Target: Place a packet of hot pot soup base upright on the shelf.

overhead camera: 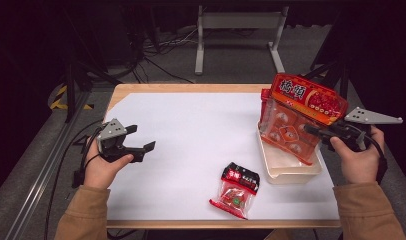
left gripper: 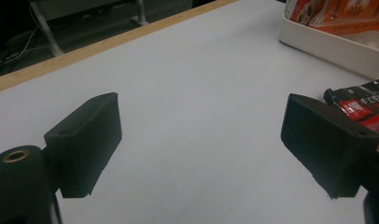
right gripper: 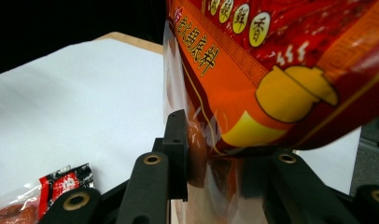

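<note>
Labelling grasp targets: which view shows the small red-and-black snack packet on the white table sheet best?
The high view: the small red-and-black snack packet lies whole and unobstructed near the front edge of the table. The left gripper view catches its black top end behind the right jaw. The right gripper view shows a cropped corner at bottom left.

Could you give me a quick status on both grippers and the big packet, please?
Left gripper open, idle over table. Right gripper shut on big red packet, held over tray. Small packet lies clear of tray.

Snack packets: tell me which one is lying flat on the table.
The small black-topped red packet near the front edge lies flat; the large orange-red packet is held up over the tray by the right gripper.
</note>
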The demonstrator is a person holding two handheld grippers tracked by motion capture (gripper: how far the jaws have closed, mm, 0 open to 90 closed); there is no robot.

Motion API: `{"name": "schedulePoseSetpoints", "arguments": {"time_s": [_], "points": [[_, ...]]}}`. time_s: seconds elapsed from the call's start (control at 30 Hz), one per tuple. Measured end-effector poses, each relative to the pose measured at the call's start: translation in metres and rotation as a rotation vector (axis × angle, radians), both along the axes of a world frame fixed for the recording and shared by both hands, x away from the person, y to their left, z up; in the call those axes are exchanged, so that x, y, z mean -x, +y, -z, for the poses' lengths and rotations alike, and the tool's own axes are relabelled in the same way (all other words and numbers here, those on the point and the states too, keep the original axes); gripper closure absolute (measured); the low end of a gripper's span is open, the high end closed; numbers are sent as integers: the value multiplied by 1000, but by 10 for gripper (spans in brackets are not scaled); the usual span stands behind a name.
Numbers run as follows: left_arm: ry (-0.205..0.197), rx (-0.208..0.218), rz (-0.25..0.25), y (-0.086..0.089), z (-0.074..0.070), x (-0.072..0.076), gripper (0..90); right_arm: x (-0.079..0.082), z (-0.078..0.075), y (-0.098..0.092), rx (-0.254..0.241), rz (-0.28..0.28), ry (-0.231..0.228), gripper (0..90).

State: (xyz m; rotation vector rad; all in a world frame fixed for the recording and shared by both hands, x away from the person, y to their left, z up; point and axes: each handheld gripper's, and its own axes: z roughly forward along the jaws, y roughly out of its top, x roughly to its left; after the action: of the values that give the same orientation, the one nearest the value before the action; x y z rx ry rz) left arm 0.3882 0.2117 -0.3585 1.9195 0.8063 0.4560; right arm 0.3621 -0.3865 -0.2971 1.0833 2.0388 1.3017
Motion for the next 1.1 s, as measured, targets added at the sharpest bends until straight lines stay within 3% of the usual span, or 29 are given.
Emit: {"name": "schedulePoseSetpoints", "arguments": {"time_s": [0.57,1.1], "points": [[6,-10,3,-2,2,-1,129,5,22,-11,-30,23,35,698],[14,-13,8,-5,4,-2,129,-3,22,0,95,-2,111,699]]}}
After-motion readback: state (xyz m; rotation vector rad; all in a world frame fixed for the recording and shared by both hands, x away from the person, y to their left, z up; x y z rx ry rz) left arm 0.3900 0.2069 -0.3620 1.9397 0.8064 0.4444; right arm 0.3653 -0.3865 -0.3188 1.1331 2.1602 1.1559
